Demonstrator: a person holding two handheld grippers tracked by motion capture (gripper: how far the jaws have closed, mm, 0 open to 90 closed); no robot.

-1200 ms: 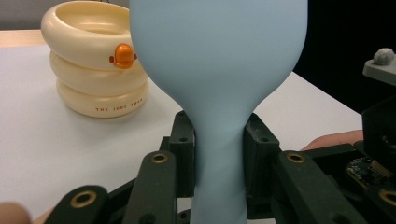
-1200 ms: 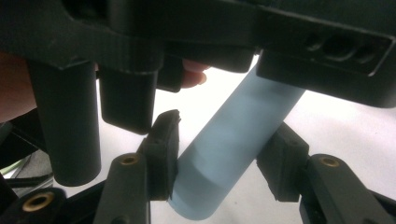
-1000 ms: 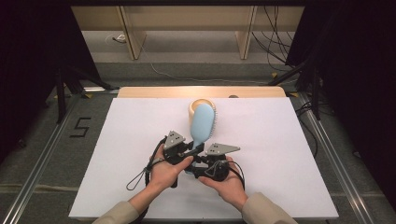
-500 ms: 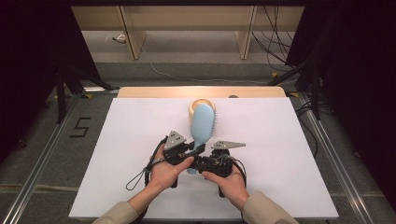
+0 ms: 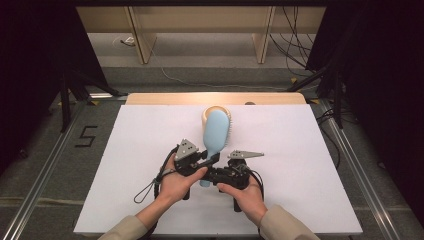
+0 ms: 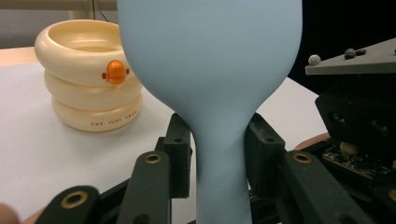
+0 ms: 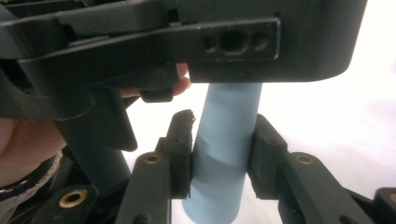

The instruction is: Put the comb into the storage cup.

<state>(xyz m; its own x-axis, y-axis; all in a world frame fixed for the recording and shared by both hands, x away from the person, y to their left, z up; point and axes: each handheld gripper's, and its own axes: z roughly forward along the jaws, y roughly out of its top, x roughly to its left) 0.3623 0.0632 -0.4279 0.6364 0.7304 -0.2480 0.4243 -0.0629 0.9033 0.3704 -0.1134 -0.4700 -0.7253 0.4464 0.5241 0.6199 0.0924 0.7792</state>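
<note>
A light blue hairbrush (image 5: 216, 132) is held over the white table with its head pointing away from me, bristles to the right. My left gripper (image 5: 214, 159) is shut on the brush's narrow neck (image 6: 218, 154), one jaw on each side. My right gripper (image 5: 206, 176) is shut on the lower handle (image 7: 223, 154), just below the left gripper. The left gripper's black body (image 7: 187, 42) crosses the top of the right gripper view. A hand holds each gripper.
A cream holder of stacked rings with an orange duck knob (image 6: 88, 88) stands on the table just behind the brush head (image 5: 207, 114). The white table top (image 5: 125, 150) spreads to both sides. A wooden strip (image 5: 165, 98) runs along its far edge.
The right hand and its grey plate have shifted slightly to the right and forward. The brush and the left gripper have barely moved.
</note>
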